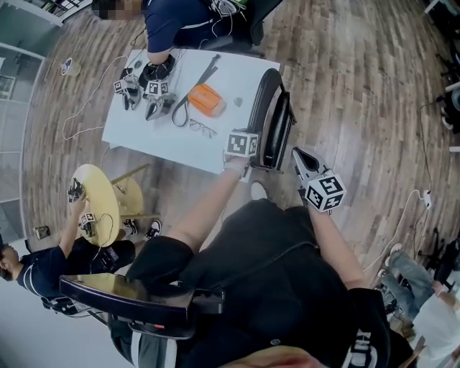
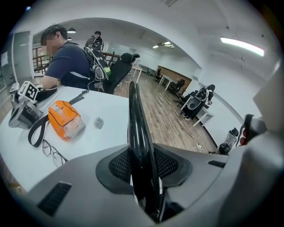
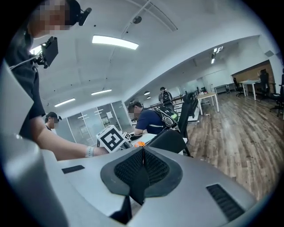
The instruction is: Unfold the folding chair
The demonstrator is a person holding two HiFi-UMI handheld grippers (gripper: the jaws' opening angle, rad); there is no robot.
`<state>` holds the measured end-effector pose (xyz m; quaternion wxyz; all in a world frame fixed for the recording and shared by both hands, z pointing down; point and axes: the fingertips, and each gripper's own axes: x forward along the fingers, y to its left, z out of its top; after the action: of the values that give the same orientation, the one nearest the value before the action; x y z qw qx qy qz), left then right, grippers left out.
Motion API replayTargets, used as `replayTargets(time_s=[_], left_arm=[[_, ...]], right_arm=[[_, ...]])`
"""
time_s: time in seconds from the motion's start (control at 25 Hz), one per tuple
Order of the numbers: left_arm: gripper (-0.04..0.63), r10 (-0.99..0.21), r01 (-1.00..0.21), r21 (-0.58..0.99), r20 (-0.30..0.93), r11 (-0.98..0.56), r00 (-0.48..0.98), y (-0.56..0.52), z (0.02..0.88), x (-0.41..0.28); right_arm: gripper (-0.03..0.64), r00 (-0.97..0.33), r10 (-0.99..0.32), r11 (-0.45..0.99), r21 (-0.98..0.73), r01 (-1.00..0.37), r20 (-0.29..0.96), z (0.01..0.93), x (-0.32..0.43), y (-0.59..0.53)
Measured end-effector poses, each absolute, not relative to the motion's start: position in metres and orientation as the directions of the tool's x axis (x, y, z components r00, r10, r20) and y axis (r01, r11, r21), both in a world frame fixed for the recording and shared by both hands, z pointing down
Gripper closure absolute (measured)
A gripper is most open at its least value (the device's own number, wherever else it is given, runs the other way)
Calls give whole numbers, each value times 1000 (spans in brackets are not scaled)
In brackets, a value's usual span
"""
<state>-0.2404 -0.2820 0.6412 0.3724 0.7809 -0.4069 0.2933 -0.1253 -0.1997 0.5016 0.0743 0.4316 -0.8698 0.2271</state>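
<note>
The left gripper (image 2: 143, 177) is clamping the glossy black edge of the folded black folding chair (image 2: 135, 128), with the mesh pads pressing on both sides of that edge. In the head view this gripper is sitting at the near end of the chair, its marker cube on top, and a bare forearm is reaching to it from below.

The right gripper (image 3: 142, 153) is clenched on nothing, its jaws meeting flat. It is hovering just right of the chair and not touching it.

The chair is standing upright and folded flat on the wooden plank floor (image 1: 345, 93), just beside the right edge of the white rectangular table (image 1: 136, 133).

On the table an orange soft pouch (image 1: 207, 99) is lying near the middle. A black strap (image 1: 188, 97) is looping left of it, a pair of thin-framed glasses (image 1: 202, 129) is lying at the near side, and a small grey lump (image 1: 238, 102) is lying to the right.

A person in a dark blue shirt (image 1: 176, 21) is sitting at the far side, with more marker-cube grippers (image 1: 144, 90) lying on the table in front of them.

Further left another person is leaning over a round pale yellow table (image 1: 97, 201).
</note>
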Motion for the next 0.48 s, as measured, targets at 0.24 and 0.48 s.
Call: replayTargets(time_s=[0.24,0.48], left_arm=[[486,-419,-848,345,754,-402,505,-274,631,-215],[488,-426,-853,327,758,-407,494,-257,621,-170]], right_arm=[[607,-576,-694,419,-407,-811,433,556,-102,-200],[605,-536,-631,338,-423,-841,561,634,-75,-210]])
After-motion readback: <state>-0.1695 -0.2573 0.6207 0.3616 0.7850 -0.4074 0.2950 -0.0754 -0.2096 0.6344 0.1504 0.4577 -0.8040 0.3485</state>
